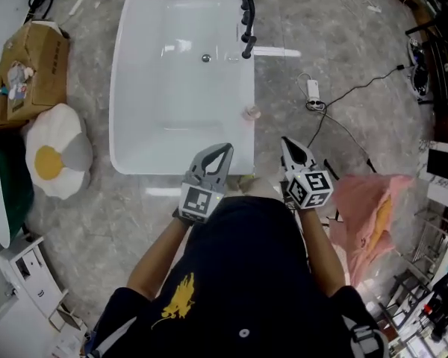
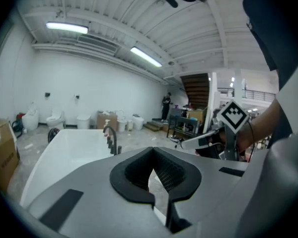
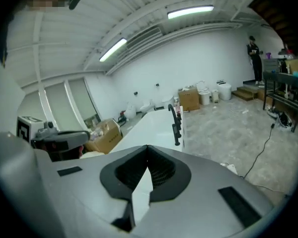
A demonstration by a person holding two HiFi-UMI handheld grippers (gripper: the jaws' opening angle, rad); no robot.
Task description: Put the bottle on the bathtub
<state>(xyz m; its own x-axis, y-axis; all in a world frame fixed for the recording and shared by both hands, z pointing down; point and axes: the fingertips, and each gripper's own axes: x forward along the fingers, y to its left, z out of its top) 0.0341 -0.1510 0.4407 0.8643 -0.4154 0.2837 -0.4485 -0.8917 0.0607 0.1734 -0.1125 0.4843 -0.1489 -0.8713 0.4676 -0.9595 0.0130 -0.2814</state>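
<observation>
A white bathtub [image 1: 134,88] fills the upper middle of the head view, with a black faucet [image 1: 246,17] on its right rim. A small pinkish bottle [image 1: 252,112] stands upright on that same rim, nearer me than the faucet. My left gripper [image 1: 224,149] is held close to my body at the tub's near right corner, shut and empty. My right gripper [image 1: 286,142] hovers over the floor just right of the tub, also shut and empty, below the bottle in the picture. In the gripper views, the left gripper [image 2: 153,151] and the right gripper [image 3: 147,148] each have their tips together.
Left of the tub, a cardboard box [image 1: 26,73] and an egg-shaped cushion [image 1: 56,151] lie on the floor. A pink cloth [image 1: 369,215] lies to my right. A black cable and white adapter [image 1: 313,92] run across the grey floor right of the tub.
</observation>
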